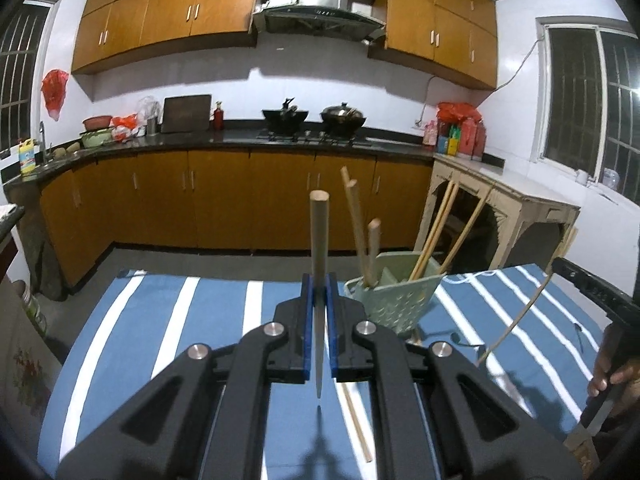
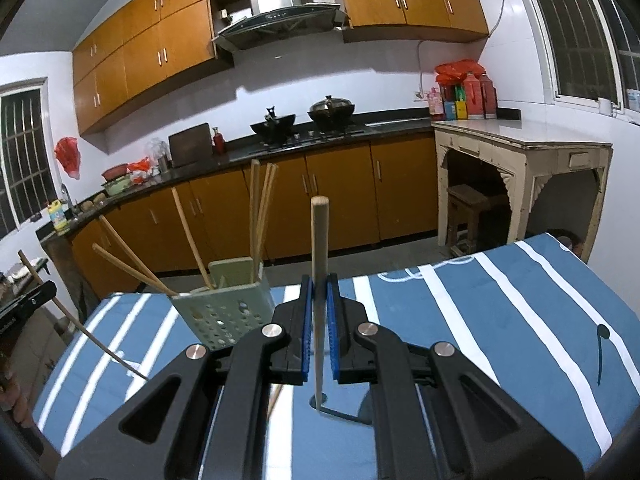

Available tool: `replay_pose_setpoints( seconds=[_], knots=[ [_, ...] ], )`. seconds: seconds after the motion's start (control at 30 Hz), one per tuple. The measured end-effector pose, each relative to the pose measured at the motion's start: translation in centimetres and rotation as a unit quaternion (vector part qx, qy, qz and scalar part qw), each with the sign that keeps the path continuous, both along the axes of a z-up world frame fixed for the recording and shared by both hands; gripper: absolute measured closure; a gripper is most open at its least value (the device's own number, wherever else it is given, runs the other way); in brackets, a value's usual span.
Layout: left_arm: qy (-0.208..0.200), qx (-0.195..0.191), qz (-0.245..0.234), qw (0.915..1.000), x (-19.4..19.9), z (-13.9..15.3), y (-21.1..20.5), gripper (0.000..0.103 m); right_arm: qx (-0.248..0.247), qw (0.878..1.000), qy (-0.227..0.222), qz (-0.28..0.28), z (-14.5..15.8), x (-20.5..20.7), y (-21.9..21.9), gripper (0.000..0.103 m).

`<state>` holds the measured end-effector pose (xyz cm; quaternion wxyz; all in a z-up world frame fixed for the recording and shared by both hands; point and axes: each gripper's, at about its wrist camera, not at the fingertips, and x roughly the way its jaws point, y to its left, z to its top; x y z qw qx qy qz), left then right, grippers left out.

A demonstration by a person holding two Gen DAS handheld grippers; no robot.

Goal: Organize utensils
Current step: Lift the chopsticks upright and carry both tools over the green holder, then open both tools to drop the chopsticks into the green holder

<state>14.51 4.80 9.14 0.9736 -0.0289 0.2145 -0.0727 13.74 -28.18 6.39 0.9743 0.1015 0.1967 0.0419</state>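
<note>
A home kitchen, plainly lived in. Orange-brown wooden wall cabinets (image 1: 168, 12) run above a dark countertop (image 1: 240, 138), with matching base cabinets (image 1: 216, 196) below. A steel range hood (image 1: 320, 4) hangs over a gas hob carrying two dark woks (image 2: 304, 118). At the left end sit a tap (image 1: 42, 136), a detergent bottle (image 1: 27, 156) and stacked basins (image 1: 96, 130); a cutting board (image 1: 186, 114) leans on the white wall. Red flasks (image 2: 478, 94) crowd the corner by a worn cream side table (image 2: 520, 148), and barred windows (image 1: 588, 96) flank the room
</note>
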Motion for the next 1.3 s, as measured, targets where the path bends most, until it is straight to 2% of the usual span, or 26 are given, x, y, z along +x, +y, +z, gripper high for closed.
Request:
replay_pose_setpoints(
  seconds=[0.17,0.33,0.6,0.73,0.83,0.93,1.07,1.3],
  knots=[
    [-0.016,-0.012,-0.03,0.9994,-0.1,2.7,-1.5,0.096,0.022,0.999,-0.019,0.024,2.9,0.0,0.3,0.095],
    [-0.043,-0.022,-0.058,0.9971,-0.1,5.8,-3.6,0.096,0.029,0.996,-0.064,0.05,6.9,0.1,1.3,0.095],
    [-0.104,-0.009,-0.053,0.9931,2.9,10.0,-7.0,0.096,0.028,0.99,-0.123,0.06,10.8,3.1,3.7,0.095],
    [-0.116,-0.01,-0.036,0.9925,5.1,10.2,-7.7,0.096,0.03,0.989,-0.136,0.051,10.7,5.1,4.5,0.095],
    [-0.115,-0.022,-0.023,0.9929,7.4,9.8,-7.8,0.096,0.028,0.988,-0.142,0.046,10.1,6.3,5.2,0.095],
    [-0.111,-0.018,-0.017,0.9935,9.1,9.0,-8.2,0.096,0.023,0.989,-0.143,0.043,9.0,7.3,5.8,0.095],
    [-0.099,-0.016,-0.015,0.9949,10.7,7.3,-8.5,0.096,0.023,0.992,-0.119,0.044,6.6,8.7,6.1,0.095],
    [-0.066,-0.023,-0.015,0.9974,12.8,4.5,-7.9,0.096,0.029,0.995,-0.083,0.044,4.4,9.9,6.2,0.095]
  ],
)
